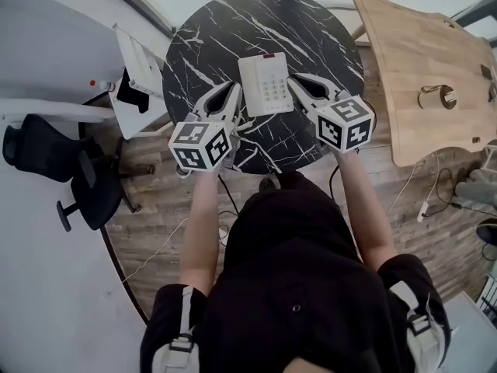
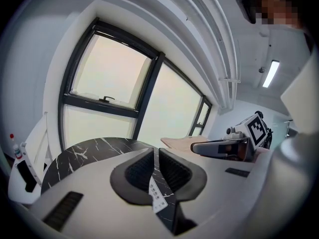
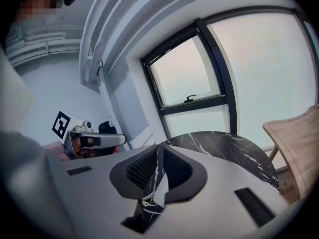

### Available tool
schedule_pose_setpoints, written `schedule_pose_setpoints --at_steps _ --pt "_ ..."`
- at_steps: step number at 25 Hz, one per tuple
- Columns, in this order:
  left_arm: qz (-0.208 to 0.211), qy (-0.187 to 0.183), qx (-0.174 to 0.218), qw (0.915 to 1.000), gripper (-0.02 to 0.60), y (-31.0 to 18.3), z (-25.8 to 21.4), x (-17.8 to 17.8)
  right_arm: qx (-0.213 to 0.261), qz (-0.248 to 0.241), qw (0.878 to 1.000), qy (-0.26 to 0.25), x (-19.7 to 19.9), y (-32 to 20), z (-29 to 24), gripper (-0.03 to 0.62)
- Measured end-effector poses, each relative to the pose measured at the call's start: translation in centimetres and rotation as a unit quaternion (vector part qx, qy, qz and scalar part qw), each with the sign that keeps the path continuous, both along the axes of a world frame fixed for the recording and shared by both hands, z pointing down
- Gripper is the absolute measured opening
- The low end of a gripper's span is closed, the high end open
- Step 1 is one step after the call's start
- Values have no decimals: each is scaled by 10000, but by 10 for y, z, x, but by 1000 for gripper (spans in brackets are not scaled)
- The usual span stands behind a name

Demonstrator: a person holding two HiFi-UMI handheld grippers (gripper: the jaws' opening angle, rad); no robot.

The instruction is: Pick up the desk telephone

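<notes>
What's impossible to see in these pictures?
- Left gripper view: its fingers hide the desk telephone, bar a keypad sliver.
- Right gripper view: the fingers hide it too, bar an edge and some cord.
- Head view: the keys are too small to read.

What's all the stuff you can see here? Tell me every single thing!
Desk telephone: one, white, middle of the round table, between the grippers.
Round table: one, black marble with white veins, centre.
Wooden table: one, light wood, at right.
Office chair: one, black, on the floor at left.
Cables: a few, thin, on the wooden floor.
Left gripper: one, grey, jaws together, left of the telephone.
Right gripper: one, grey, jaws together, right of the telephone.
</notes>
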State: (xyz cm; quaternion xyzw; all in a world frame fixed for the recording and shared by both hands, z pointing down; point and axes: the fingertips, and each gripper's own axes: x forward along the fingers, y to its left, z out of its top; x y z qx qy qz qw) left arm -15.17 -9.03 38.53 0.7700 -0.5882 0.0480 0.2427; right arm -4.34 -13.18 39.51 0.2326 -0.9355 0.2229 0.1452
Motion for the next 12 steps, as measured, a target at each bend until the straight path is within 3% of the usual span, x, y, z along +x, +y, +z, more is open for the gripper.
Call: schedule_pose_setpoints --at_steps 3,5,12 --pt "-78 -29 -32 10000 34 -15 3 -1 -33 -73 10000 -5 -2 -18 5 35" --pt "-133 -34 -74 9999 101 -23 6 -3 -65 -135 9999 21 -4 -28 10 69" --pt "-344 -62 -205 9992 118 -40 23 -5 -332 -212 9991 138 -3 -50 39 168"
